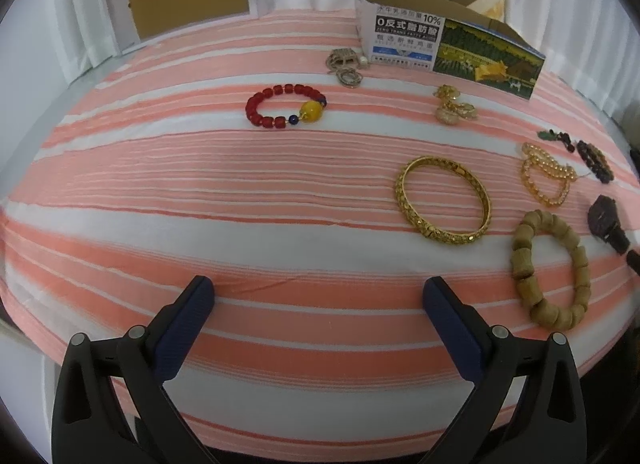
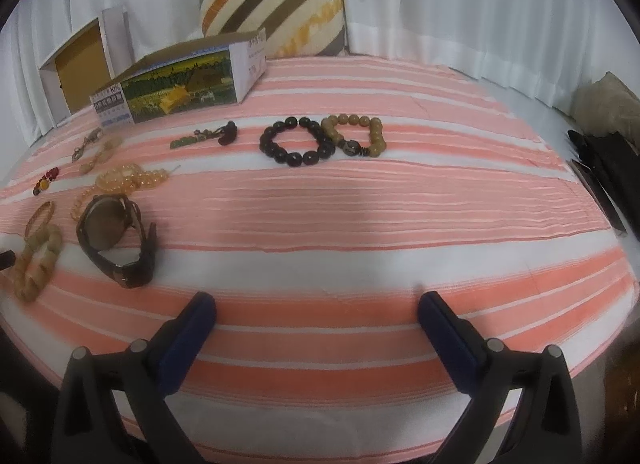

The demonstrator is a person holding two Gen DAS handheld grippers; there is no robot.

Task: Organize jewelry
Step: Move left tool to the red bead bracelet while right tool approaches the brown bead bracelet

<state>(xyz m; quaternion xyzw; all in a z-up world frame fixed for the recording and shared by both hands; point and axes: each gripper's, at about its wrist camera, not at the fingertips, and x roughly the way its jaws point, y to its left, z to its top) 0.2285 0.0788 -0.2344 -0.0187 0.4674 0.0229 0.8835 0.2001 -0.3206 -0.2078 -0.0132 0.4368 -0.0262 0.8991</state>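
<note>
Plainly: Jewelry Spread Over a Striped Cloth, Both Claws Empty

The left claw [image 1: 318,290] hangs above the near edge of a pink-and-white striped cloth [image 1: 200,184], its two blue-padded fingers [image 1: 188,320] held wide apart with nothing between them. The right claw [image 2: 316,306] is in the same posture over the cloth, fingers spread and gripping nothing.

From the left wrist view, a red bead bracelet [image 1: 286,110] with one large yellow bead lies toward the far left of the cloth. A gold bangle [image 1: 443,198] lies flat to the right of centre, and just to its right sits a bracelet of chunky wooden cylinder beads [image 1: 550,268]. Beyond that lies a coil of amber beads [image 1: 546,174], with dark beads [image 1: 594,160] further right. A small gold piece [image 1: 454,106] sits near an open printed carton [image 1: 448,44], and a silvery piece [image 1: 344,64] lies just beside the carton's left corner.

From the right wrist view, a brown-strapped wristwatch [image 2: 116,240] rests on its side at the left. Farther back, a black bead bracelet [image 2: 298,142] and an olive-tan bead bracelet [image 2: 360,136] lie touching side by side. A small green-and-dark charm [image 2: 206,138] lies to their left. A striped cushion [image 2: 272,0] stands against white curtains [image 2: 480,4] behind the carton, and a second, empty box [image 2: 76,68] stands at the far left.
</note>
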